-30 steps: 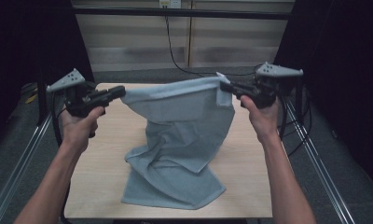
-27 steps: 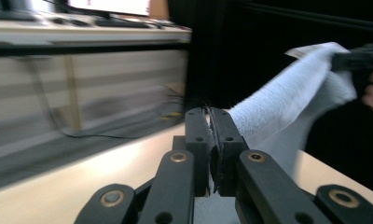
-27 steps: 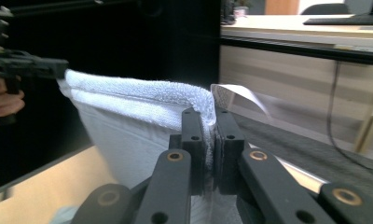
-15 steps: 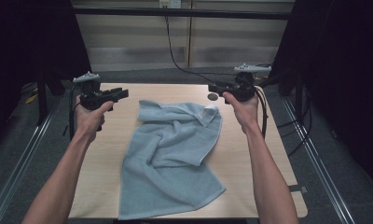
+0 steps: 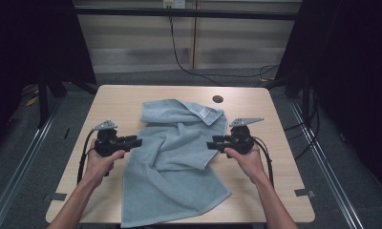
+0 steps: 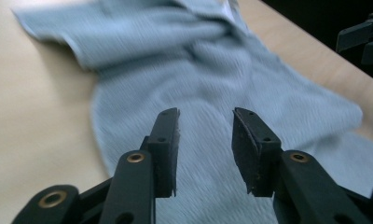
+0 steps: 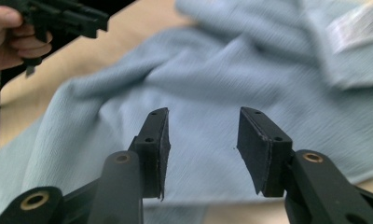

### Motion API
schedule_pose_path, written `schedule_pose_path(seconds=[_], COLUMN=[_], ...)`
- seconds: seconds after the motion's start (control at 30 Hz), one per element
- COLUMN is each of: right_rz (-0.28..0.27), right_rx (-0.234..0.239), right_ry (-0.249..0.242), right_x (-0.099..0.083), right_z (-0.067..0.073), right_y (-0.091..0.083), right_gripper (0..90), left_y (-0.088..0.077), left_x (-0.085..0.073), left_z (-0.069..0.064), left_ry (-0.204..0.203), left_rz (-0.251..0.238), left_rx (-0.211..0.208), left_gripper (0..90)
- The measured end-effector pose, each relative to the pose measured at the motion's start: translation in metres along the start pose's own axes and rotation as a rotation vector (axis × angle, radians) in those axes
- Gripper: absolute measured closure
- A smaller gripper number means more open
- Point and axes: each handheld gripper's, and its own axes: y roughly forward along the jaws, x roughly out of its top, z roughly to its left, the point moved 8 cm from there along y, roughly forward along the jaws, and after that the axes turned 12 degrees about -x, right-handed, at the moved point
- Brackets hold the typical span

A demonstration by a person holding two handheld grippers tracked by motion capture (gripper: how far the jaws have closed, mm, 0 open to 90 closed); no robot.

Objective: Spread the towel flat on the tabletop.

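Observation:
A light blue towel [image 5: 175,162] lies crumpled on the wooden table [image 5: 275,119], its white label [image 5: 206,112] up at the far right corner. My left gripper [image 5: 139,141] hovers low at the towel's left edge and points right. My right gripper [image 5: 209,143] sits at its right edge and points left. Both have just been opening and stand open with nothing held. In the left gripper view the gripper [image 6: 205,116] has its jaws apart above the towel [image 6: 212,70]. The right gripper view shows that gripper [image 7: 203,116] likewise over cloth [image 7: 222,70], with the label [image 7: 357,23] beyond.
A dark round hole [image 5: 217,98] is in the table behind the towel. Metal rails [image 5: 26,157] run along both sides of the table. A black cable [image 5: 179,52] hangs down the back wall. Bare tabletop lies left and right of the towel.
Both grippers let go of the towel's top corners, and it dropped into a heap on the table. Both hands came down and nearer, to the towel's sides.

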Motion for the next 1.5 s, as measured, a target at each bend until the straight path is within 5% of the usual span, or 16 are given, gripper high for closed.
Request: schedule_pose_path(seconds=[0.3,0.37,0.53,0.73,0.8,1.0,1.23,1.4,1.5], right_rz=[-0.021,-0.012,0.027,0.070,0.073,0.070,-0.079,-0.125,-0.088], right_rx=[0.077,0.060,0.062,0.051,0.095,0.102,0.020,-0.049,-0.116], right_ry=[-0.012,-0.013,-0.016,-0.009,0.016,-0.040,0.017,0.041,0.027], right_x=[-0.033,-0.040,-0.059,-0.074,-0.073,-0.063,-0.026,0.001,-0.002], right_z=[0.037,0.039,0.035,0.023,0.025,0.038,0.023,-0.001,-0.019], right_y=[-0.001,-0.001,-0.009,0.003,0.009,0.024,0.021,0.010,0.011], right_gripper=[43.3,41.5,41.2,43.0,42.3,43.7,88.0,89.7,89.3], left_y=[-0.003,-0.003,0.004,0.006,0.006,0.007,0.005,0.000,-0.004], left_x=[-0.042,-0.053,-0.071,-0.070,-0.069,-0.067,-0.066,-0.066,-0.066], left_z=[-0.044,-0.041,-0.018,-0.014,-0.014,-0.008,-0.005,0.002,0.006], left_ry=[0.066,0.084,0.049,0.051,0.048,0.053,0.036,0.016,0.005], left_rz=[0.065,0.101,0.165,0.138,0.136,0.125,0.117,0.102,0.097], left_rx=[-0.076,-0.063,-0.005,0.001,-0.002,0.011,0.006,0.025,0.037], left_gripper=[62.7,62.9,63.7,64.6,64.6,64.9,64.8,64.8,64.8])
